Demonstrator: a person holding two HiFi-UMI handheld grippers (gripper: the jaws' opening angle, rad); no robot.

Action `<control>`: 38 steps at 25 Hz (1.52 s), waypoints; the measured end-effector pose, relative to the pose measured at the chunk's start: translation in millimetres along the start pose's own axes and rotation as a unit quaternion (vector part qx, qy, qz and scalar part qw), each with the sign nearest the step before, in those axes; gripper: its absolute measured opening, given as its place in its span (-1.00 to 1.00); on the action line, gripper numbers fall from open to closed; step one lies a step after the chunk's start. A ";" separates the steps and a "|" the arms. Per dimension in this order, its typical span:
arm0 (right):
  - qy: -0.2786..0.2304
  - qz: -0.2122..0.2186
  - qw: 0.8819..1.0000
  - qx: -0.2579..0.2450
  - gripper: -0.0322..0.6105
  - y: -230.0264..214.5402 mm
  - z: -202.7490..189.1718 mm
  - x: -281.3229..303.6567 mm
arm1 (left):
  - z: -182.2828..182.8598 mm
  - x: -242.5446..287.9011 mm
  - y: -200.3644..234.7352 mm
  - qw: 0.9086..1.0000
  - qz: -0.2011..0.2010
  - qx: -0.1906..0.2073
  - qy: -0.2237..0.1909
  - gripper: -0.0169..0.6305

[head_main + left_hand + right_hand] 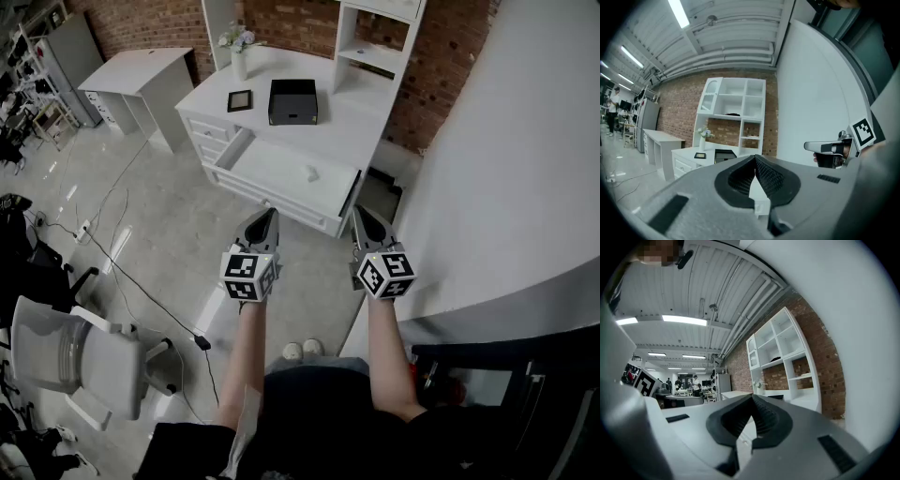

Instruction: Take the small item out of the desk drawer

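Head view: left tongs (pixel 268 215), right tongs (pixel 362 212), closed, near open drawer (pixel 302 209) edge.

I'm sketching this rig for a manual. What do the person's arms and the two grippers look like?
Both the left gripper and the right gripper are grey, pointed, beak-like shells lined with black ribbed pads. Each carries a white cube printed with black square markers at its rear. No cables show. The forearms are unsleeved; dark clothing starts higher up.
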State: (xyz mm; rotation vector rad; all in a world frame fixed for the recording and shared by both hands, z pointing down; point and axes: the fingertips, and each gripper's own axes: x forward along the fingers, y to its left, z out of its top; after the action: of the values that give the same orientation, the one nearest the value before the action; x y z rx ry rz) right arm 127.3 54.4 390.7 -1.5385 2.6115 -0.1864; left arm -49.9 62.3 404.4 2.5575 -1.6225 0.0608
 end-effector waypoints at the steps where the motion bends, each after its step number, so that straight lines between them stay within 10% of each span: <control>1: -0.001 0.002 1.000 -0.001 -0.91 1.1 -0.1 0.2 | 0.3 -0.7 0.5 1.000 0.000 0.000 0.000 -0.92; 26: 0.008 -0.017 1.000 0.009 -0.90 6.6 -9.2 -1.0 | -4.0 -10.7 10.1 1.000 0.002 -0.007 0.002 -0.92; 38: -0.010 0.005 1.000 0.018 -0.29 25.7 -4.0 -1.8 | 2.5 -26.1 20.7 1.000 -0.008 -0.002 -0.009 -0.92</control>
State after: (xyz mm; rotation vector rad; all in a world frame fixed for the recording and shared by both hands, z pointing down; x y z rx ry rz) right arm 105.4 68.6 390.6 -1.5070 2.5868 -0.2153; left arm -79.8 76.8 401.0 2.5756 -1.6071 0.0332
